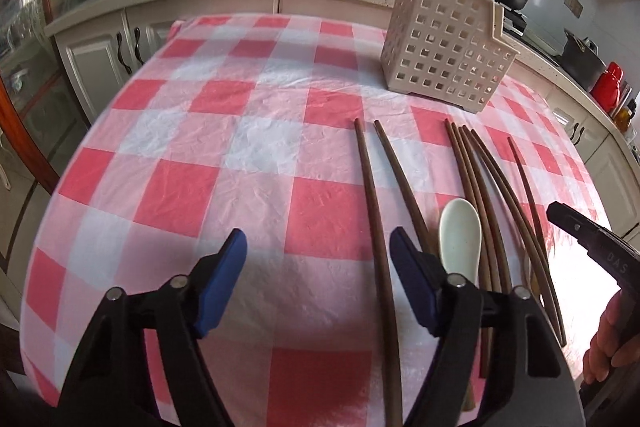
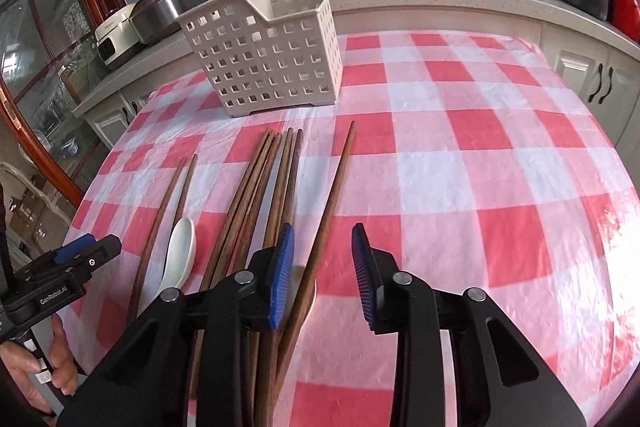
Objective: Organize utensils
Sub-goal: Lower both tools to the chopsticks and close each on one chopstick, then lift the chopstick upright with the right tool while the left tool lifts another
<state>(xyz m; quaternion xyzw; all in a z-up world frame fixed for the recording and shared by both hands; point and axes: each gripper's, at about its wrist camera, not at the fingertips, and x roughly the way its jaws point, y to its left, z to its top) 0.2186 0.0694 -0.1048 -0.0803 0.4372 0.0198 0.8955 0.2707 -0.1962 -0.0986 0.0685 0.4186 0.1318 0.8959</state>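
Right claw (image 2: 322, 269) agape | straddles chopstick (image 2: 326, 223) | basket (image 2: 264, 55) beyond

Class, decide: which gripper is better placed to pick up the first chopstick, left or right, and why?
Right, probably. The right gripper is open with a single chopstick running between its jaws. The left gripper, also open, has only tablecloth between its jaws, with the nearest chopstick off to one side.

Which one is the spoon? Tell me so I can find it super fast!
Look at the red-and-white checked tablecloth, then at the row of long brown wooden chopsticks lying in front of the white holey basket. The spoon lies among them near the front edge. It is the only short, wide, white, rounded thing; everything beside it is thin and brown.
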